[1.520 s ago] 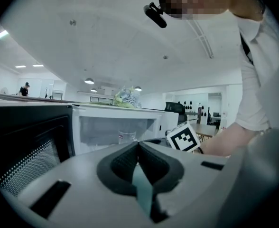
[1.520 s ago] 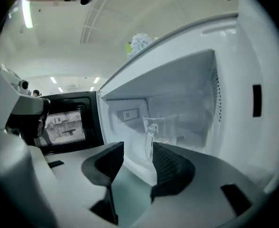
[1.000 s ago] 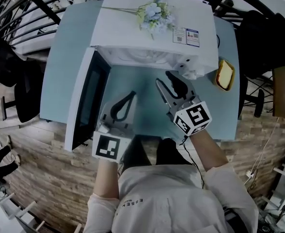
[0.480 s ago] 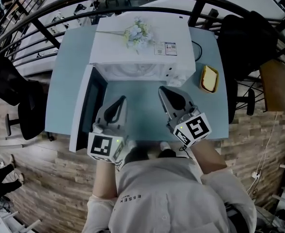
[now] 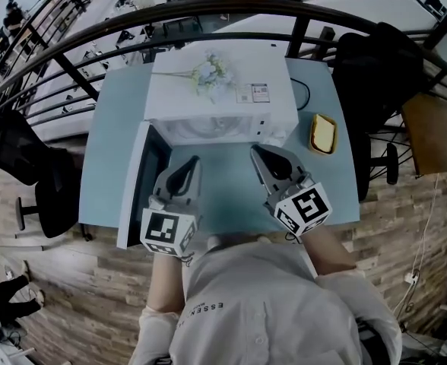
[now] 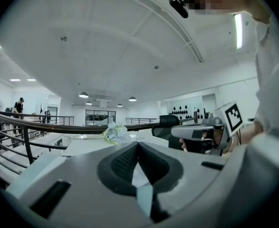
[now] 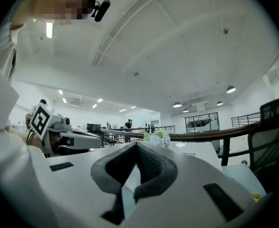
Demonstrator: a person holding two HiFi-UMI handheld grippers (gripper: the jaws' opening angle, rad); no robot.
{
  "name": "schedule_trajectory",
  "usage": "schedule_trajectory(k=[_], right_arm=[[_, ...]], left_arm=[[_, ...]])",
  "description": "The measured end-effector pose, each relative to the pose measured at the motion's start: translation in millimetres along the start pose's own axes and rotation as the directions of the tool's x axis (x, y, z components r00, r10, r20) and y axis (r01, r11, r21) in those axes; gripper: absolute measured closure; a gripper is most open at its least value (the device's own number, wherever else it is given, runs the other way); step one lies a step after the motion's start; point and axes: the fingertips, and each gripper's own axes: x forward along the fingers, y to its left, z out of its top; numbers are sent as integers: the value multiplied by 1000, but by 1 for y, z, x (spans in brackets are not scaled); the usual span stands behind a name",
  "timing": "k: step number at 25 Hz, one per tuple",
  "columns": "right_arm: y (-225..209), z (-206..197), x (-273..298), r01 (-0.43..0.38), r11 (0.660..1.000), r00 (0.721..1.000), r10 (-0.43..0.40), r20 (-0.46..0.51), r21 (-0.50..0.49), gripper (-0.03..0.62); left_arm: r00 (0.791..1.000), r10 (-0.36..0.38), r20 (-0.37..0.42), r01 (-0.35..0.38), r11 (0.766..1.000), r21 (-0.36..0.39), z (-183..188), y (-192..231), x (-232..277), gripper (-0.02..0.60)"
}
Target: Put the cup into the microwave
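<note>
The white microwave point(image 5: 216, 93) stands on the pale blue table point(image 5: 109, 131) with its door point(image 5: 141, 181) swung open to the left. No cup shows in any view; the bright cavity point(image 5: 208, 129) is too washed out to tell what it holds. My left gripper point(image 5: 191, 162) hovers in front of the open door, shut and empty. My right gripper point(image 5: 257, 151) hangs level beside it, right of the opening, also shut with nothing in it. In the left gripper view the left gripper point(image 6: 138, 144) has its pads together. The right gripper point(image 7: 137, 145) looks the same in its own view.
A bunch of pale flowers point(image 5: 210, 71) lies on the microwave's top. A yellow dish point(image 5: 322, 133) sits on the table at the right. A dark curved railing point(image 5: 208, 12) runs behind the table. Black chairs stand at the left point(image 5: 26, 166) and right point(image 5: 372, 63).
Both grippers have risen and drawn back from the microwave's mouth toward the person. The right gripper's jaws, open a second ago, have closed on nothing.
</note>
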Motion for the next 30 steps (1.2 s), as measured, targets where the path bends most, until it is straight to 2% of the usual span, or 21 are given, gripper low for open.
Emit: schedule_trajectory(k=[30], right_arm=[[-2, 6, 11, -26, 1000, 1000, 26, 8, 8, 580]], left_arm=[[1000, 5, -4, -5, 1000, 6, 11, 10, 12, 580]])
